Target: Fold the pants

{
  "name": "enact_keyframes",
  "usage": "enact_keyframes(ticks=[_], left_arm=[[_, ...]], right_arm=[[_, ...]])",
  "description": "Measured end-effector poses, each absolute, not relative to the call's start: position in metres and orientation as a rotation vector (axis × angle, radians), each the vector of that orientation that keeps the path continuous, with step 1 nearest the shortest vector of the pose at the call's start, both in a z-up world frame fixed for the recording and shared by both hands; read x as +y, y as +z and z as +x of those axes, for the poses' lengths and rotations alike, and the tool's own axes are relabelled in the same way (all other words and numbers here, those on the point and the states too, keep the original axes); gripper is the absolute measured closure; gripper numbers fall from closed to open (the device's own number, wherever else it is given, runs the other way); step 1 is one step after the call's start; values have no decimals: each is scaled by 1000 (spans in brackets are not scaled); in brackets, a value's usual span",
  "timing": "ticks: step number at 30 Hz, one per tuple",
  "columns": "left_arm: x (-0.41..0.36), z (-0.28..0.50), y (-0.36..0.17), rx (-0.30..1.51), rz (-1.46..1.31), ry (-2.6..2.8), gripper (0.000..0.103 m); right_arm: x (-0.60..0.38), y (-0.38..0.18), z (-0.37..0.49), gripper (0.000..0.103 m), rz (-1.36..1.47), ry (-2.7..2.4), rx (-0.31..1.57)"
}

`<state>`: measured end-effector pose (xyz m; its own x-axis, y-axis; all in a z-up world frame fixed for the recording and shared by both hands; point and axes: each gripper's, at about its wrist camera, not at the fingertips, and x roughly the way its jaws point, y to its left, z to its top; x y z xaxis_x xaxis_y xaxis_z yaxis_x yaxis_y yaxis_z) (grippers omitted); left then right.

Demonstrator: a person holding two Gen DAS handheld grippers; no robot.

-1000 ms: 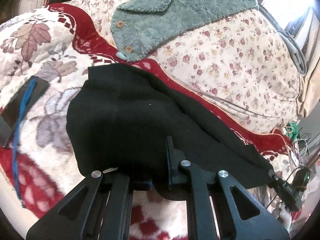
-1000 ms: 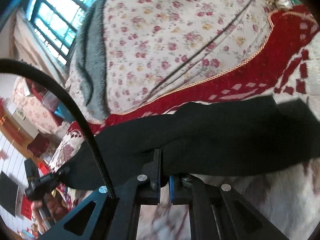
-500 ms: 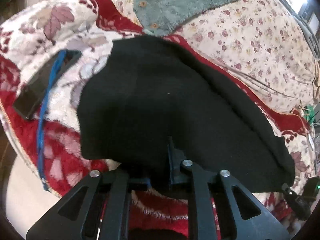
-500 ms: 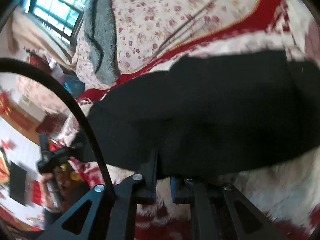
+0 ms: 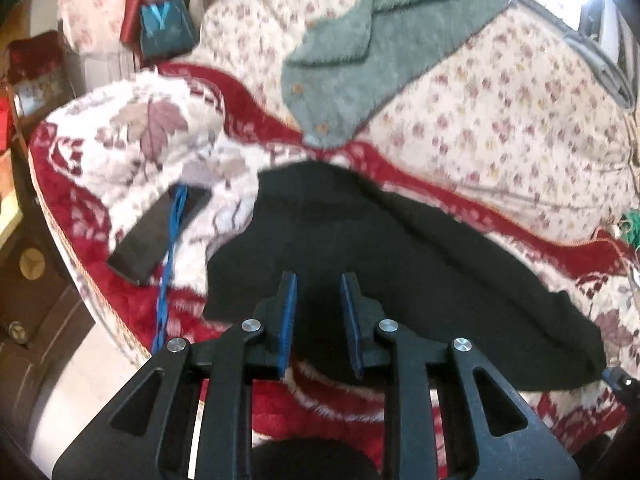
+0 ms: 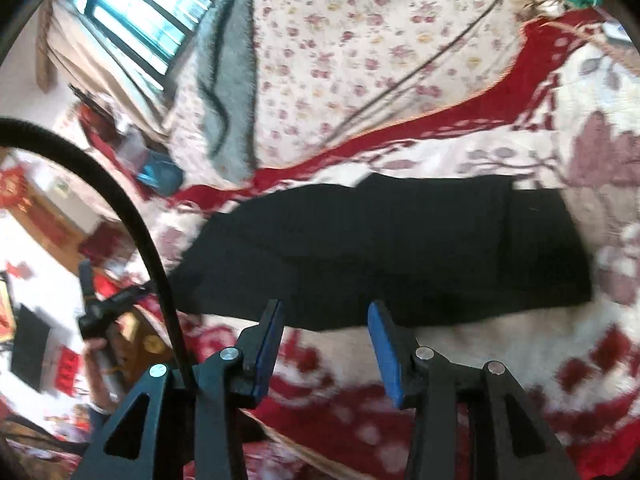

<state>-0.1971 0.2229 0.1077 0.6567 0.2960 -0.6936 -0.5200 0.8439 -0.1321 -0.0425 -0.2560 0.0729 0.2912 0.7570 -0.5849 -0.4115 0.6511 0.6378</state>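
Both grippers are matte black linkage frames with triangular cut-outs and round silver screw heads at the pivots. The left gripper (image 5: 318, 280) and right gripper (image 6: 326, 308) carry blue pads (image 6: 384, 352) inside their fingers. A black ribbed cable (image 6: 120, 208) arcs by the right one.

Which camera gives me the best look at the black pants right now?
The right wrist view: the black pants lie nearly whole across the frame, both ends visible. The left wrist view shows them end-on, their near edge partly hidden behind the left gripper.
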Motion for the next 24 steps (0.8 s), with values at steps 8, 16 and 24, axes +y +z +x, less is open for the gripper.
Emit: enact_keyframes(ticks=[8, 16, 24], left_arm=[[185, -159, 91, 801, -297, 343, 81], [150, -122, 64, 887, -301, 232, 81], [130, -100, 59, 905, -296, 174, 81]], right_arm=[[-229, 28, 10, 62, 539, 740, 1081], [-223, 59, 76, 94, 415, 707, 878], [-247, 63, 132, 95, 360, 529, 887]])
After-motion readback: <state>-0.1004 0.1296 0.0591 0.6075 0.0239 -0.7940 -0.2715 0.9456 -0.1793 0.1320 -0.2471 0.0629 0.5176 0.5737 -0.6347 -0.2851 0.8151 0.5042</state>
